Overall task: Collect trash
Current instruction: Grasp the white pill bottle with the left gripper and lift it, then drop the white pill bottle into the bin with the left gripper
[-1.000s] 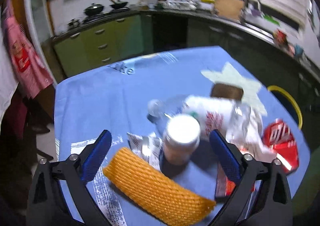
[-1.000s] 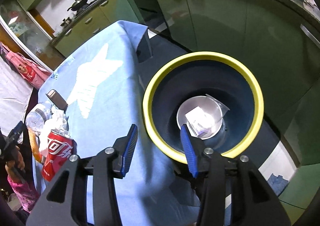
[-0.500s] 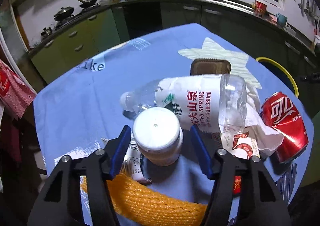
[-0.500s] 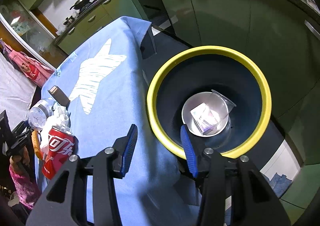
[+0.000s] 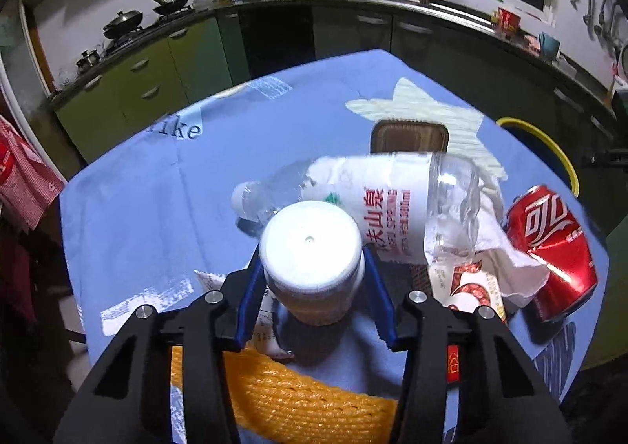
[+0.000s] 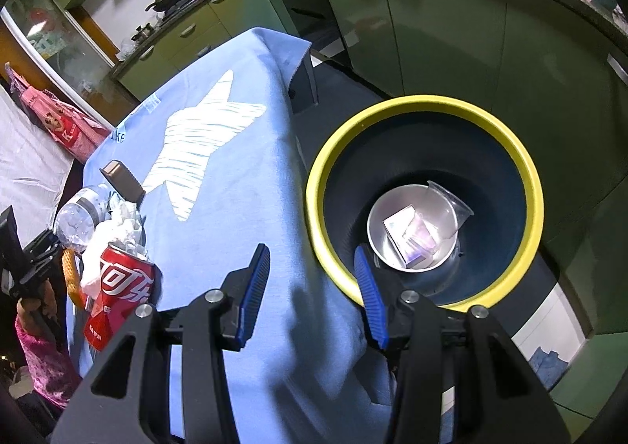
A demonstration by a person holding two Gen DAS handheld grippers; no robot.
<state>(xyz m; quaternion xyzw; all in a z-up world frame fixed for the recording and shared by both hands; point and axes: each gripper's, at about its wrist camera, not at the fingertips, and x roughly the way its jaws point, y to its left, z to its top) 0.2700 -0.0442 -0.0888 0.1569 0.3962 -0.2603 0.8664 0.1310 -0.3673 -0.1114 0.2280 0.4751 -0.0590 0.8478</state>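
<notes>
My left gripper (image 5: 312, 279) is shut on a small jar with a white lid (image 5: 311, 243), upright on the blue tablecloth (image 5: 165, 208). Behind it lies a clear water bottle (image 5: 376, 204), with crumpled white paper (image 5: 506, 251) and a red cola can (image 5: 549, 251) to its right. An orange foam net (image 5: 298, 401) lies under the gripper. My right gripper (image 6: 312, 279) is open and empty above the table edge, beside a yellow-rimmed bin (image 6: 522, 177) holding a clear cup (image 6: 447, 204) and a small box. The can (image 6: 121, 287) and bottle (image 6: 78, 216) show at its left.
A brown rectangular lid (image 5: 408, 136) lies behind the bottle. Printed wrappers (image 5: 467, 279) lie under the paper. The bin rim (image 5: 549, 145) shows past the table's right edge. Green kitchen cabinets (image 5: 149, 79) and a counter with a sink ring the room.
My left gripper moved forward around the white-lidded jar and closed on it. My right gripper stayed open and drifted slightly beside the bin.
</notes>
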